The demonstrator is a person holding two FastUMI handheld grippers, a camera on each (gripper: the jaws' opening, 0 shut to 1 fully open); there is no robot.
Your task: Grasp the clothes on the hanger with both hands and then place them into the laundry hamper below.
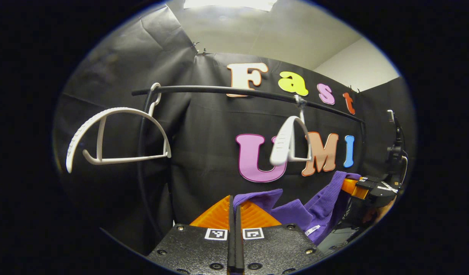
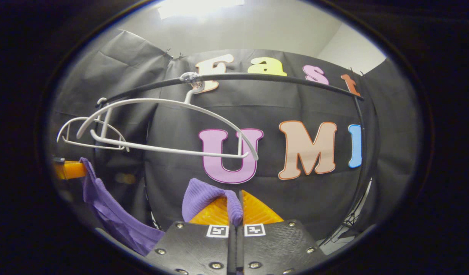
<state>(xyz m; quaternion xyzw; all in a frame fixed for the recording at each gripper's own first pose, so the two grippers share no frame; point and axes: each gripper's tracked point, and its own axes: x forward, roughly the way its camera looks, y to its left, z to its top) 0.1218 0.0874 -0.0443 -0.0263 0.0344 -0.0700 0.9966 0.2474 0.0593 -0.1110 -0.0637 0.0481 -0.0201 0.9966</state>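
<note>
Black rail (image 1: 249,91) across booth; dark stand (image 1: 395,152), maybe cam mount, at edge.

Your left gripper (image 1: 235,214) points level, orange fingers pressed together on purple cloth (image 1: 284,214). Your right gripper (image 2: 234,208), at three o'clock of it, likewise clamps cloth.

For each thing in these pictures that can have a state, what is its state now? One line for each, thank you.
Purple garment: off the hangers, hanging between both grippers.
Left hand-held gripper: shut on the purple garment.
Right hand-held gripper: shut on the purple garment.
Near white hanger: bare, on the rail.
Far white hanger: bare, on the rail.
</note>
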